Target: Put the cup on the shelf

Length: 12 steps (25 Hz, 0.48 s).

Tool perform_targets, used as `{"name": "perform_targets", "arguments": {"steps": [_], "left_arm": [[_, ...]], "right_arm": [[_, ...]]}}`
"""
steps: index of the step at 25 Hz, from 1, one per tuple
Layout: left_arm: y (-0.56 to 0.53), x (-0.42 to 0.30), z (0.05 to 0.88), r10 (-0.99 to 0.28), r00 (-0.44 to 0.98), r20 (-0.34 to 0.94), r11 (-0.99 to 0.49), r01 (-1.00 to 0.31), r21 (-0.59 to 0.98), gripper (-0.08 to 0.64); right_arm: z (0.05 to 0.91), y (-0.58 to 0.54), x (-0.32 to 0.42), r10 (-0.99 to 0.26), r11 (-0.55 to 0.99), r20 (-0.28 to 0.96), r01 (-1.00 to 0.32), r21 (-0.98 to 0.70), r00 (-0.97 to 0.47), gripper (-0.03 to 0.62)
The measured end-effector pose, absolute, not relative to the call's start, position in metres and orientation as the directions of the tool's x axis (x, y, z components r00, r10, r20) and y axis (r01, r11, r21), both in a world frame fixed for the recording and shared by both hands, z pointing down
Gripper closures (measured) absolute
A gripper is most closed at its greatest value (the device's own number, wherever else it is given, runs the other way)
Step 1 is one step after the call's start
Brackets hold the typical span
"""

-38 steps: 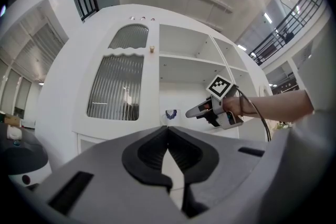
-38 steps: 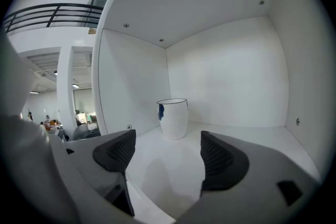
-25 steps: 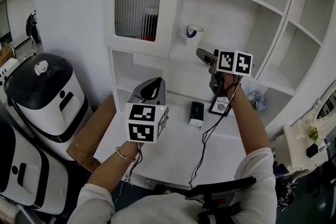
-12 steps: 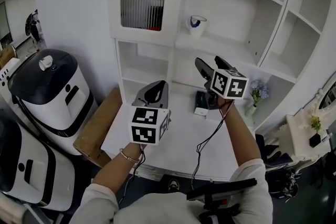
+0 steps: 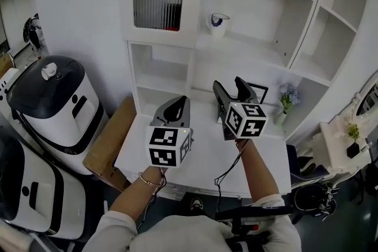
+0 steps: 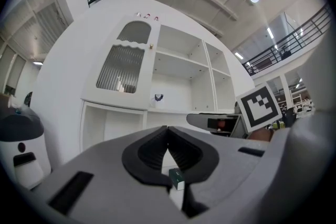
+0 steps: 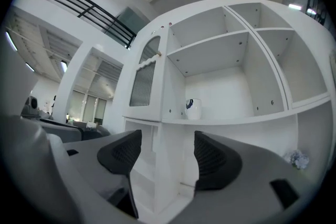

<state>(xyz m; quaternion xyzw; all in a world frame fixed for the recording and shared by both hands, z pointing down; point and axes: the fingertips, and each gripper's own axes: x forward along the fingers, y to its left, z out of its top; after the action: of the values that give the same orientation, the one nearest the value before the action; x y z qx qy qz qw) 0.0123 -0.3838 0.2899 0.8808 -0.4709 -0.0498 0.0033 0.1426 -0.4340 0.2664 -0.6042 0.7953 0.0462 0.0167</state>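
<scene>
Standing upright on the shelf, the cup is well above and ahead of the right gripper, clear of its jaws. Those jaws are apart with nothing between them, and they are closing. The left gripper, just beside it, has its jaws together and holds nothing. The placing looks done. A good finish would draw the right gripper straight off and low, away from the shelf edge, so nothing nudges the cup.

No words, brands or numbers can be read on anything in these views.
</scene>
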Motion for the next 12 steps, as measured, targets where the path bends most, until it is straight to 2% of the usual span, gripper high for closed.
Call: {"name": "perform_targets", "arguments": {"steps": [4,8,12], "left_arm": [[-0.379,0.014,0.299,-0.827,0.556,-0.083,-0.561,-0.825,0.064,0.552],[-0.379,0.016,0.313,-0.829,0.555,-0.069,-0.559,-0.826,0.076,0.552],[-0.379,0.02,0.328,-0.826,0.563,-0.043,-0.564,-0.82,0.096,0.552]], "right_arm": [[0.285,-0.424,0.145,-0.969,0.23,-0.086,-0.973,0.029,-0.232,0.286],[0.302,-0.416,0.157,-0.982,0.166,-0.093,-0.986,-0.004,-0.165,0.404],[0.321,-0.411,0.166,-0.99,0.126,-0.064,-0.991,-0.035,-0.124,0.43]]}}
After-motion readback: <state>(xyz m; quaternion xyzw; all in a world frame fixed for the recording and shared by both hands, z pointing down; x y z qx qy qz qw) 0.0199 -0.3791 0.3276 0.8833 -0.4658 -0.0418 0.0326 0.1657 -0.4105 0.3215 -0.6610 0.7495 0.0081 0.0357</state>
